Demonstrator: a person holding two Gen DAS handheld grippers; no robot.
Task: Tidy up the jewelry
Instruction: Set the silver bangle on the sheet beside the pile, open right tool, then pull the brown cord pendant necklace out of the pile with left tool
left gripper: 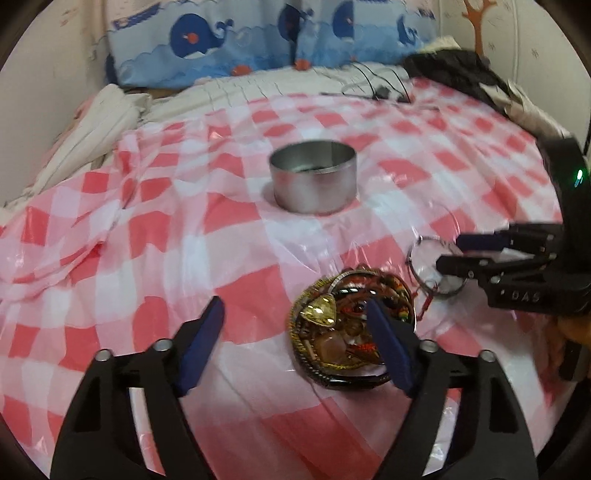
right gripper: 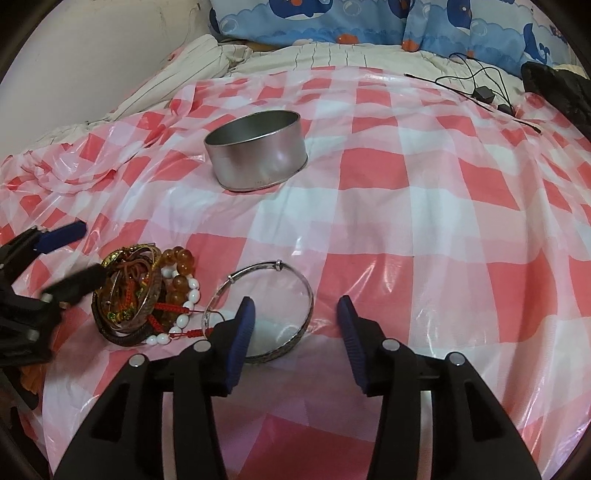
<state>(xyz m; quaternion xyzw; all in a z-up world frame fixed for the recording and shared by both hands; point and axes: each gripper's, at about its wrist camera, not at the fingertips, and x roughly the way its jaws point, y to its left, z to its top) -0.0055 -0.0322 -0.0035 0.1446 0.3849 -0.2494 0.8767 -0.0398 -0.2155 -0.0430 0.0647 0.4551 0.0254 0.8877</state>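
Glossy crinkled plastic sheet (right gripper: 406, 206), matt brushed metal tin (right gripper: 258, 155), shiny silver bangle (right gripper: 280, 269), glassy amber beads (right gripper: 181, 258)

Whale pillows (right gripper: 332, 22) — checked sheet (right gripper: 443, 221)

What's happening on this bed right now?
A person is sorting jewelry on a checked sheet with two handheld claws. The left claw is open at a tangled pile of bangles and beads, one finger over it, gripping nothing. The right claw is open over a silver bangle lying beside the pile, one finger inside its ring, not pinching it. A round tin stands farther back; its contents can't be made out.
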